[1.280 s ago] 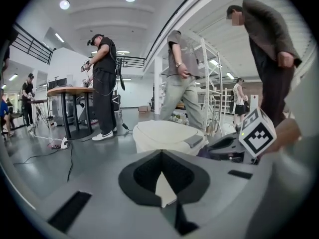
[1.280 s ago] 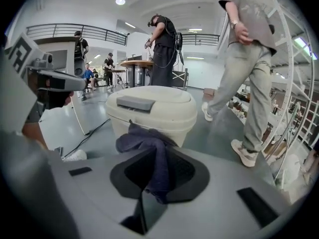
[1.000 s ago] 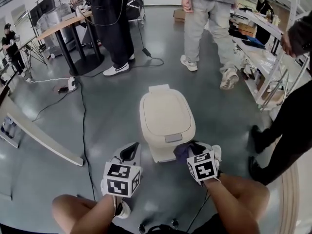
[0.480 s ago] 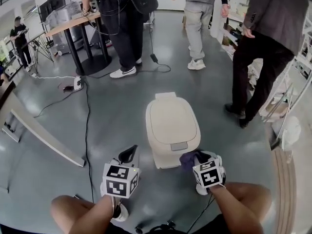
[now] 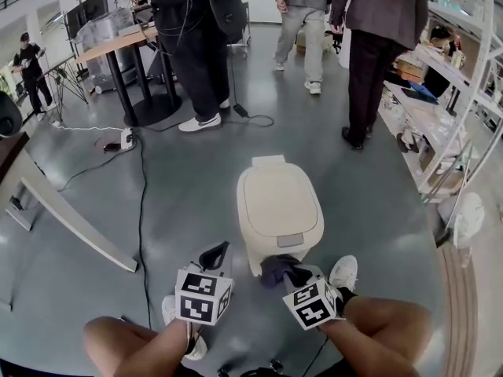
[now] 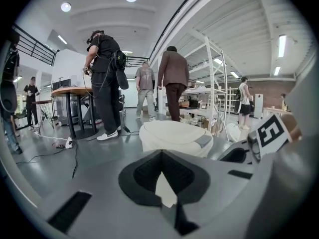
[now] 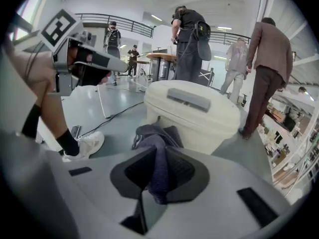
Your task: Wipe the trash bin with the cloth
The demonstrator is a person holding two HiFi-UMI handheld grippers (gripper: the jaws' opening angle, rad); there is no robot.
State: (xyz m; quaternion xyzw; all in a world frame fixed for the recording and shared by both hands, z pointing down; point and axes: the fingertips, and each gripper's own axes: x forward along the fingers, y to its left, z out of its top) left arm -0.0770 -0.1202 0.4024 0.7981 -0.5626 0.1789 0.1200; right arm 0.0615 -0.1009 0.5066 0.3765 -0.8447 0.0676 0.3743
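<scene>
A cream trash bin point(image 5: 279, 206) with a closed lid stands on the grey floor just ahead of my knees. It also fills the middle of the left gripper view, where the bin point(image 6: 172, 136) lies straight ahead, and the right gripper view, where the bin point(image 7: 199, 108) is close in front. My right gripper point(image 5: 281, 275) is shut on a dark purple cloth point(image 5: 275, 267), which hangs against the bin's near front wall. In the right gripper view the cloth point(image 7: 153, 133) bunches out of the right gripper point(image 7: 159, 151). My left gripper point(image 5: 214, 256) hovers left of the bin, its jaws together and holding nothing; in its own view the left gripper point(image 6: 162, 153) points at the bin.
Several people point(image 5: 189, 45) stand beyond the bin near a table point(image 5: 118, 45). A black cable point(image 5: 141, 203) runs down the floor at the left, beside a long white board point(image 5: 75, 226). Metal shelves point(image 5: 448, 108) line the right side. My white shoe point(image 5: 343, 273) sits right of the bin.
My right gripper has carried the cloth leftward, from the bin's front right corner to its front wall. The people behind have walked farther off. The left gripper has barely moved.
</scene>
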